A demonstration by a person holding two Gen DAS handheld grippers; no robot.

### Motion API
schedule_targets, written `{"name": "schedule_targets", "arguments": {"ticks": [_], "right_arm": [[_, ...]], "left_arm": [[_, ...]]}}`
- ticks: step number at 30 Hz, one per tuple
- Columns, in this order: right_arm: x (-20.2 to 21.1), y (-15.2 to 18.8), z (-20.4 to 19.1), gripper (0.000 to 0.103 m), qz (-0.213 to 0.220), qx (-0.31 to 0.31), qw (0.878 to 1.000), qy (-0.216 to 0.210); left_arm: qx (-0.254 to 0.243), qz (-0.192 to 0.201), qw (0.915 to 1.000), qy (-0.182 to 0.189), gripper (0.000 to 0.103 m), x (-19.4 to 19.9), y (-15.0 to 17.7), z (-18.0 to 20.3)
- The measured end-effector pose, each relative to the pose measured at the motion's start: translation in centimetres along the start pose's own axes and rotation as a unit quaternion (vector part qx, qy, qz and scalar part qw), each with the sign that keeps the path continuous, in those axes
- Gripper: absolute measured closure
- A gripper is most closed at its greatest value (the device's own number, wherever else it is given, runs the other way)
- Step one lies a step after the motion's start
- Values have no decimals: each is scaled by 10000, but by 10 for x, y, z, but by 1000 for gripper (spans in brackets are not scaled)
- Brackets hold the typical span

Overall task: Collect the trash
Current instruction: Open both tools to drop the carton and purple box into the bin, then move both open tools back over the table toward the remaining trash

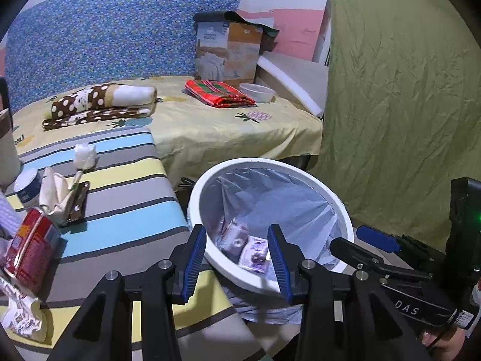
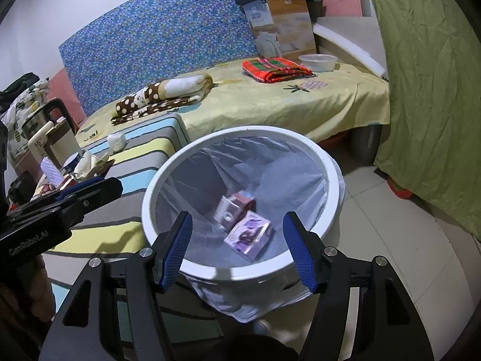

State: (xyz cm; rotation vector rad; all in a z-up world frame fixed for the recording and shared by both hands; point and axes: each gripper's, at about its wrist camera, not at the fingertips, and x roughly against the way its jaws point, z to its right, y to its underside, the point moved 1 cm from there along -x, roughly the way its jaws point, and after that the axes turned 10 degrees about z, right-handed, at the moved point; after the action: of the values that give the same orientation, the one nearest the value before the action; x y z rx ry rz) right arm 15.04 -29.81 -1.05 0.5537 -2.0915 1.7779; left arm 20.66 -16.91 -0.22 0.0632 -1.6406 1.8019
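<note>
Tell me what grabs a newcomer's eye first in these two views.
The white trash bin with its plastic liner sits dead centre, below both open grippers, with two small cartons at its bottom. Left of it, the striped surface carries clutter, including a crumpled tissue and a red can. Behind lies a yellow-sheeted bed.

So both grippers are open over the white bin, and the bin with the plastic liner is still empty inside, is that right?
Not quite. Both the left gripper and the right gripper are open over the white bin, which has a plastic liner, but it is not empty: the right wrist view shows a purple carton and a pink carton lying at the bottom.
</note>
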Motion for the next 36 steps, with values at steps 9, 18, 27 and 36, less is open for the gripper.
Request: {"name": "schedule_targets", "arguments": {"ticks": [9, 18, 27, 36], "right_arm": [[11, -1, -24, 39, 102, 102, 9989, -444], [15, 7, -61, 39, -35, 245, 9940, -1064], [20, 11, -98, 39, -167, 553, 9878, -1446], [13, 13, -126, 39, -253, 821, 9817, -1702]], "left_arm": [[32, 203, 9992, -343, 61, 40, 11, -16], [215, 273, 9965, -756, 61, 81, 21, -43], [405, 383, 9910, -1217, 61, 115, 38, -72], [842, 441, 9791, -1797, 61, 142, 55, -116]]}}
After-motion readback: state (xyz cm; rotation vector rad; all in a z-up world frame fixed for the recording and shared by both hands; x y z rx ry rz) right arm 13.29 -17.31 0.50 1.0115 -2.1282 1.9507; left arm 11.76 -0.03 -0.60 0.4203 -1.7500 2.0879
